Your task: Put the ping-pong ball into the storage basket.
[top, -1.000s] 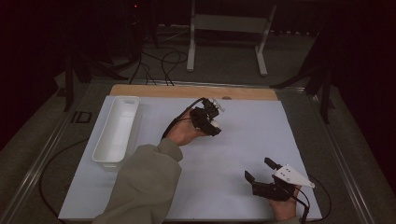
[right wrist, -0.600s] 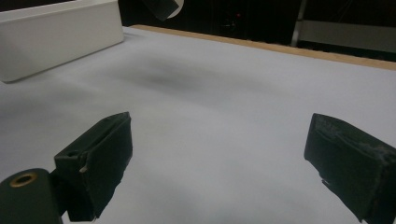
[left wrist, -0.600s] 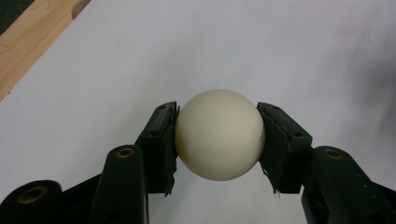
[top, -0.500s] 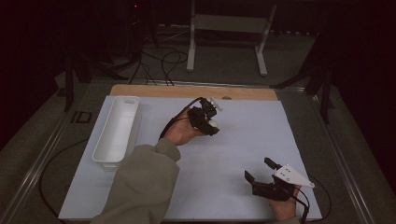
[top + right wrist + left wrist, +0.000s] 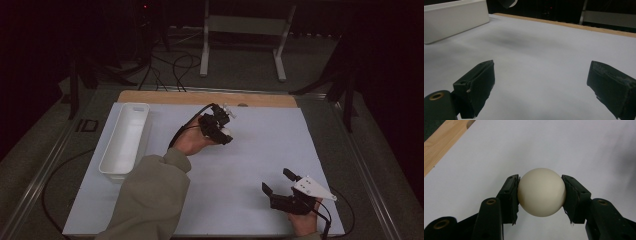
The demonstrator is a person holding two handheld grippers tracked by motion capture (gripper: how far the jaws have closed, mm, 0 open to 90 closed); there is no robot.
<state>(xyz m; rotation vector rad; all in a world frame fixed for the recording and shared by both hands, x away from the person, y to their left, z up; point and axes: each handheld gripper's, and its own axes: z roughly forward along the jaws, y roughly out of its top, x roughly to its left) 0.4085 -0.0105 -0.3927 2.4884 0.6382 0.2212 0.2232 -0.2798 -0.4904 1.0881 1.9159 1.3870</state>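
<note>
Left tool (image 5: 541,195) clenched on a smooth cream ball (image 5: 541,192) just above the white bench (image 5: 260,150), right tool (image 5: 544,87) released and empty: likely to squirt free and roll off, gripped only at two small points on a curved surface.

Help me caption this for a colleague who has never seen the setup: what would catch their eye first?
First, the cream ball clamped between the left gripper pads, over the middle of the white table sheet. Next, the right gripper, open with nothing between its jaws, near the sheet's front right corner. A long white bin lies along the left edge.
</note>
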